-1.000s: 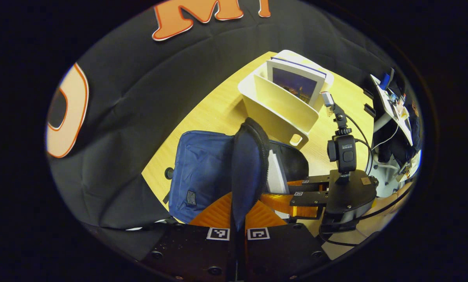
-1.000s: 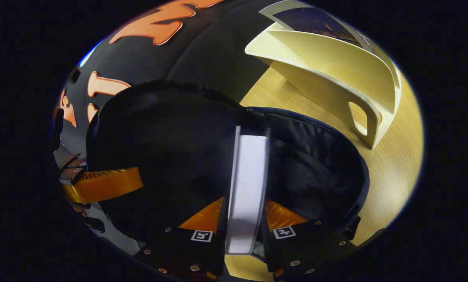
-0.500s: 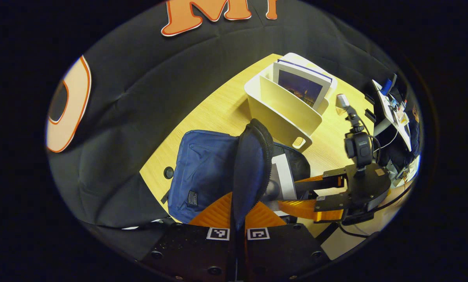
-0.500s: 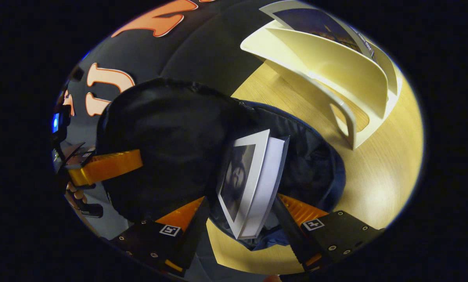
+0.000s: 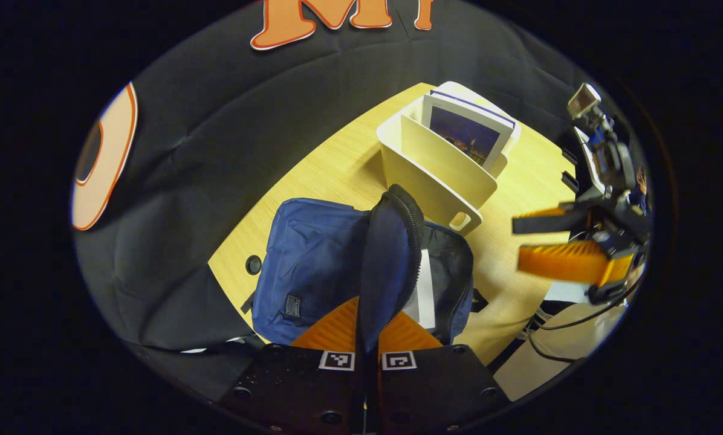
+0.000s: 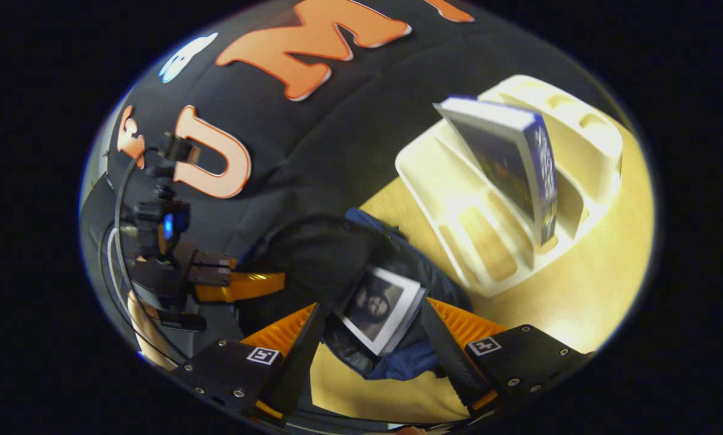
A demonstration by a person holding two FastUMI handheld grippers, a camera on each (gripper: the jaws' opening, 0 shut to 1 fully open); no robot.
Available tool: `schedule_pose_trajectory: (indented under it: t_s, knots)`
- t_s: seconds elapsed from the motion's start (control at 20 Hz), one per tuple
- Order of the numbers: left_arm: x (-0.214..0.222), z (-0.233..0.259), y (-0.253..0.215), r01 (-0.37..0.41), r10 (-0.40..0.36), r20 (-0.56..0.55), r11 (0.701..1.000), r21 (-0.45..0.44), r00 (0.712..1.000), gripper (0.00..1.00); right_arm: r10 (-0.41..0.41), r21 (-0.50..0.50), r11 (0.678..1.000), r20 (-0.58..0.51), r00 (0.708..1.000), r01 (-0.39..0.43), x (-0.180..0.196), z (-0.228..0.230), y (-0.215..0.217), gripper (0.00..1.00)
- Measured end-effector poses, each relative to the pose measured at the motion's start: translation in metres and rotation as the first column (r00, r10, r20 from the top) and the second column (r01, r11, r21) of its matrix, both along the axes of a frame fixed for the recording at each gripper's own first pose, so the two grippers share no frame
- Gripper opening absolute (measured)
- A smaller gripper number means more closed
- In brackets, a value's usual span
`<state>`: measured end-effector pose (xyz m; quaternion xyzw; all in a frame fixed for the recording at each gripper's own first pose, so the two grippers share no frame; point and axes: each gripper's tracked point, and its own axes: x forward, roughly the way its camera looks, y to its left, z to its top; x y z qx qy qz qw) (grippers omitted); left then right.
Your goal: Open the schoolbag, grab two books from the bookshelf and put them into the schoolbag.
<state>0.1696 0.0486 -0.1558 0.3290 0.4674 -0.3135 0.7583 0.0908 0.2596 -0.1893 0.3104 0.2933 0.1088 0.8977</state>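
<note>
The right gripper [image 6: 370, 344] has let go of the first book [image 6: 381, 307]: a second ago its fingers pinched the book's page edge inside the bag, half a second ago they had spread with the book tipping between them, and now it stands wide apart and drawn back above the schoolbag [image 5: 313, 266], with nothing between its fingers. In the left gripper view the same right gripper [image 5: 555, 248] has moved from just beside the bag's mouth to well off at the right edge, raised and clear of the desk [image 5: 331, 175]. The book now lies inside the open compartment, its pale page edge [image 5: 425, 290] showing against the dark lining, its cover face up in the right gripper view. The left gripper [image 5: 367, 338] is pressed together on the bag's flap [image 5: 389, 254], pinching the zippered rim and holding it upright so the mouth stays open; it has hardly shifted over the last second. So I judge one book delivered and one to go. The second book [image 5: 467, 130] stands leaning in a rear slot of the cream bookshelf [image 5: 434, 175], which sits on the desk just beyond the bag; in the right gripper view that book [image 6: 518, 169] is now up ahead to the right, which suggests the fetch is the step in hand. The flap needs to remain held for it.
</note>
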Motion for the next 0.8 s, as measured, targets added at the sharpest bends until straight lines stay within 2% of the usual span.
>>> schedule_pose_trajectory:
  t_s: [0.15,0.25,0.4,0.6,0.65,0.8]
  knots:
    - [-0.001,-0.002,0.001,-0.002,0.002,-0.001,1.0,-0.009,1.0,0.02,0.001,-0.132,0.991,0.064,0.998,0.007,0.007,0.053,-0.043,0.97]
    - [-0.002,-0.003,-0.001,-0.004,0.004,-0.005,1.0,-0.011,1.0,0.02,0.003,-0.26,0.965,0.098,0.995,0.023,0.019,0.079,-0.081,0.97]
    - [-0.003,-0.004,0.0,-0.008,0.008,-0.008,1.0,-0.016,1.0,0.02,0.017,-0.409,0.912,0.092,0.996,0.022,0.04,0.105,-0.124,0.97]
    - [-0.005,-0.006,0.0,-0.005,0.005,-0.015,1.0,-0.017,1.0,0.02,0.034,-0.557,0.83,-0.027,0.999,-0.043,0.072,0.106,-0.156,0.97]
    - [-0.005,-0.005,-0.001,-0.005,0.005,-0.015,1.0,-0.018,1.0,0.02,0.048,-0.571,0.817,-0.065,0.997,-0.076,0.081,0.101,-0.157,0.97]
    - [-0.005,-0.009,-0.001,-0.008,0.007,-0.026,1.0,-0.02,1.0,0.02,0.072,-0.541,0.828,-0.16,0.985,-0.148,0.106,0.085,-0.152,0.97]
